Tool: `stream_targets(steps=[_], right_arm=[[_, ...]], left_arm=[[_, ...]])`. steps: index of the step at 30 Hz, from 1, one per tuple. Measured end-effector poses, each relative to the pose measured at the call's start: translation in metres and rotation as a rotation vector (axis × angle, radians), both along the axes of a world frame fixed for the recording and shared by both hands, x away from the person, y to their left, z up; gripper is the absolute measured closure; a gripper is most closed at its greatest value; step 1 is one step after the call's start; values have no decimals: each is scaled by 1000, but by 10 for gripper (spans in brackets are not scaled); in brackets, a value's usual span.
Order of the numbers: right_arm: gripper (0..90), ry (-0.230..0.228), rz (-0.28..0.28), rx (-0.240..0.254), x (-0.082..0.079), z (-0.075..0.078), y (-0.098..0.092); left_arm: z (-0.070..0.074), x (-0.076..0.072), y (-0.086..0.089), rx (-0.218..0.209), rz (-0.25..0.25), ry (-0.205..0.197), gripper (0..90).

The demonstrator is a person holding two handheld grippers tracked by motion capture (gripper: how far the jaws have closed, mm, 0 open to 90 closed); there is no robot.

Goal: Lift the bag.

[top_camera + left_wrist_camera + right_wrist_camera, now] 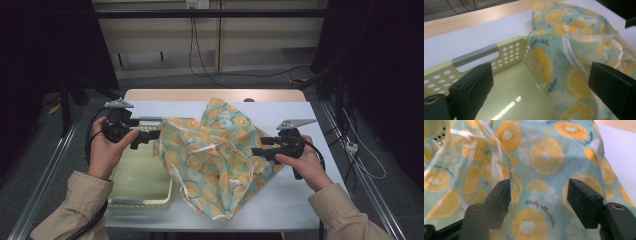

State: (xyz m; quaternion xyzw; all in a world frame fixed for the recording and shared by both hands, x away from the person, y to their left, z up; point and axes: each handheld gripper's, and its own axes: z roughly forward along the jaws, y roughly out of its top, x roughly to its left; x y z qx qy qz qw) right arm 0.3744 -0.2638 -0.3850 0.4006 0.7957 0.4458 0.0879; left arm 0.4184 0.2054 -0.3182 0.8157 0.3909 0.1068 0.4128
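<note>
While the lemon-print cloth (pixel 215 155) lies crumpled on the white table (pixel 295 200), one edge draped over the pale green basket (pixel 137 180), the left tongs (pixel 150 138) gape wide and empty above that basket. The right tongs (pixel 260 147) stand open at the cloth's right side, pads not pressing it.

- White-topped table (pixel 300 195) with a wooden far edge, on grey floor (pixel 30 165).
- Behind, pale panelled wall (pixel 260 40) (black cables (pixel 192 47) hanging down).
- Dark on both sides.

Cloth (pixel 215 155) covers table (pixel 295 195) centre, draping over basket (pixel 142 200) right wall. Free: bare strip at right and far left corner; basket interior open.
</note>
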Motion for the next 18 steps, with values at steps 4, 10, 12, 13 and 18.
stream_targets(steps=[4, 10, 12, 13, 18], right_arm=[[283, 7, -11, -24, -5, -9, -7], [253, -18, -20, -63, -15, -14, -15], [246, -25, -16, -63, -19, -15, -18], [246, -28, -19, -58, -21, -16, -19], [233, -47, -27, -62, -33, -21, -26]], left_arm=[[-8, -9, 2, -10, -32, -5, 60], [-18, -24, 8, -10, -58, -11, 66], [-23, -28, 8, -18, -67, -14, 68], [-24, -30, 8, -22, -70, -13, 67], [-32, -39, 10, -50, -69, -23, 69]])
